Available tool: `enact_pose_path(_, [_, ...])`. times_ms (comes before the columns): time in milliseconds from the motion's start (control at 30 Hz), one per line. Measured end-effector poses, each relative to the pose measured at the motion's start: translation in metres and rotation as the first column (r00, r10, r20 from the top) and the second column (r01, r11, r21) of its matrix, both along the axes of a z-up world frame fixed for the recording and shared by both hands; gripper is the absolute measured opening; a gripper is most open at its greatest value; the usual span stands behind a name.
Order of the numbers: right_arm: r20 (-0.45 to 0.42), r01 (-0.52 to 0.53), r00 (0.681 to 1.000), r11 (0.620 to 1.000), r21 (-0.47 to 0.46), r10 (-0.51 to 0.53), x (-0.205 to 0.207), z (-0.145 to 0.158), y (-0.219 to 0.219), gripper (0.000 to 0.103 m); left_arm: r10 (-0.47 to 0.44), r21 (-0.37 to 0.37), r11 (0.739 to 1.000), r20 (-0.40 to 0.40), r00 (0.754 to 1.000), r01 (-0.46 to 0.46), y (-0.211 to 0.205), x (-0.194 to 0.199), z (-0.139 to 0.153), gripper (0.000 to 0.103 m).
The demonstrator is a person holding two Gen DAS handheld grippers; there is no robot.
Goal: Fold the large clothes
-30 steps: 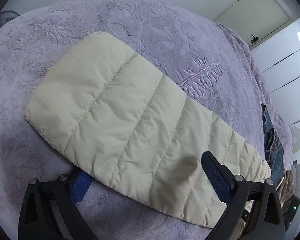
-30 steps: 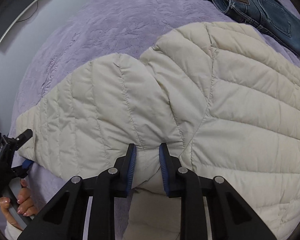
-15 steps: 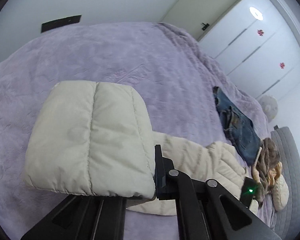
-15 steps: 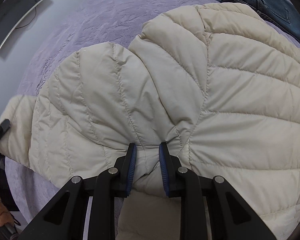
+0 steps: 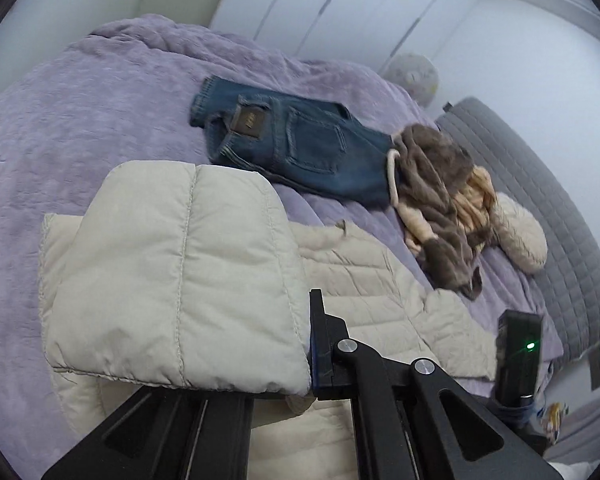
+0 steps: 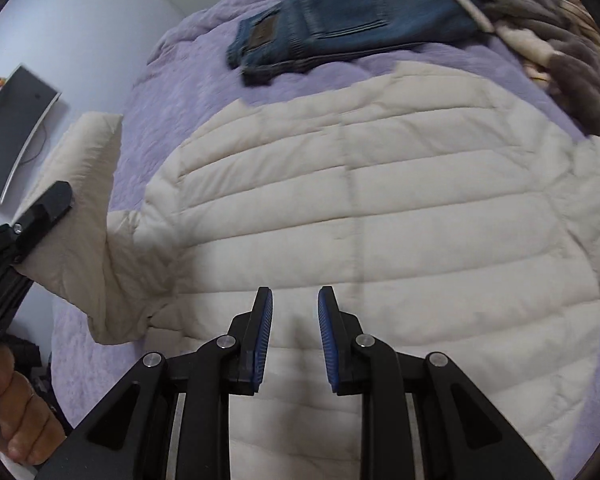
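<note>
Lifted sleeve (image 5: 180, 288) sits clamped in left gripper (image 5: 300, 360); right gripper (image 6: 295, 336) gapes empty.

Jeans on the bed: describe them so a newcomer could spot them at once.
On the purple bedspread, look past the cream puffer jacket toward the far side. The jeans lie flat beside a crumpled brown-and-peach garment. They are the only dark blue denim piece, with a brown waistband patch.

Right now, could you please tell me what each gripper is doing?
Left gripper: closed on the jacket sleeve, lifted.
Right gripper: open, holding nothing, above the cream jacket.
</note>
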State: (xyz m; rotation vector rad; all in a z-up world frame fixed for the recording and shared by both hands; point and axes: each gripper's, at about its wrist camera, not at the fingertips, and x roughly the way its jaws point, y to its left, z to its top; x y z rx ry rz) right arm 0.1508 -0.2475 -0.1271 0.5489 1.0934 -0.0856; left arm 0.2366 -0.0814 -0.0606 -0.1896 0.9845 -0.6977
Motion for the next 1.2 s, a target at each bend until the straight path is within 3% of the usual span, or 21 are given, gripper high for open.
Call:
enact_pose_path(133, [-0.022,0.124,0.992,0.992,-0.017,-0.124,-0.037,-0.002,-0.062,0.026,-0.109,0.14,0.984,-0.022,0.994,0.111,-0.071,-0.012,-0.031,0.008])
enact_pose_path(267, [-0.047,0.212,0.976,0.977,-0.005,-0.212,-0.066,-0.015,-0.105,0.026,-0.18,0.299,0.938,-0.021,0.984,0.178,-0.12,-0.025,-0.064,0.008])
enact_pose_path(400, [-0.061,0.257,0.965,0.966,0.029,-0.255,-0.088,-0.027,-0.13,0.026,-0.218,0.405,0.89,-0.019,0.976,0.207,-0.149,-0.036,-0.083,0.008])
enact_pose_path(533, [-0.051,0.261,0.965,0.963,0.071,-0.258,-0.097,-0.031,-0.139,0.026,-0.255,0.47,0.854,0.007,0.967,0.222,-0.162,-0.045,-0.083,0.008])
enact_pose_path(600, [-0.048,0.262,0.965,0.961,0.088,-0.259,-0.095,-0.032,-0.141,0.026,-0.267,0.474,0.851,0.016,0.964,0.227,-0.164,-0.048,-0.079,0.024])
enact_pose_path(633, [-0.046,0.261,0.965,0.961,0.095,-0.258,-0.095,-0.032,-0.142,0.027,-0.272,0.465,0.855,0.023,0.962,0.231,-0.164,-0.05,-0.076,0.065])
enact_pose_path(667, [-0.043,0.26,0.966,0.961,0.1,-0.256,-0.097,-0.031,-0.143,0.029,-0.266,0.46,0.862,0.049,0.963,0.215,-0.162,-0.052,-0.071,0.102])
enact_pose_path(733, [-0.034,0.254,0.967,0.96,0.114,-0.252,-0.098,-0.03,-0.144,0.044,-0.269,0.452,0.872,0.128,0.955,0.185,-0.158,-0.059,-0.059,0.103])
enact_pose_path(833, [-0.025,0.243,0.97,0.964,0.112,-0.242,-0.095,-0.027,-0.142,0.055,-0.277,0.447,0.873,0.125,0.953,0.196,-0.149,-0.061,-0.046,0.103])
enact_pose_path(867, [-0.026,0.24,0.971,0.965,0.107,-0.239,-0.093,-0.025,-0.141,0.057,-0.262,0.432,0.883,0.133,0.956,0.182,-0.139,-0.061,-0.04,0.103])
enact_pose_path(933, [-0.023,0.231,0.973,0.967,0.108,-0.23,-0.089,-0.022,-0.136,0.069,-0.21,0.403,0.905,0.151,0.966,0.134,-0.111,-0.061,-0.029,0.103])
enact_pose_path(1000, [0.003,0.212,0.977,0.97,0.116,-0.214,-0.086,-0.015,-0.13,0.078,-0.14,0.407,0.911,0.163,0.977,0.063,-0.076,-0.059,-0.026,0.103])
enact_pose_path(1100, [0.052,0.165,0.983,0.974,0.156,-0.175,-0.075,-0.007,-0.119,0.078,-0.002,0.467,0.881,0.163,0.987,-0.076,-0.013,-0.052,-0.036,0.103])
enact_pose_path(1200, [0.037,0.15,0.986,0.962,0.23,-0.162,-0.058,-0.017,-0.11,0.078,0.148,0.539,0.818,0.139,0.979,-0.201,0.049,-0.043,-0.053,0.103])
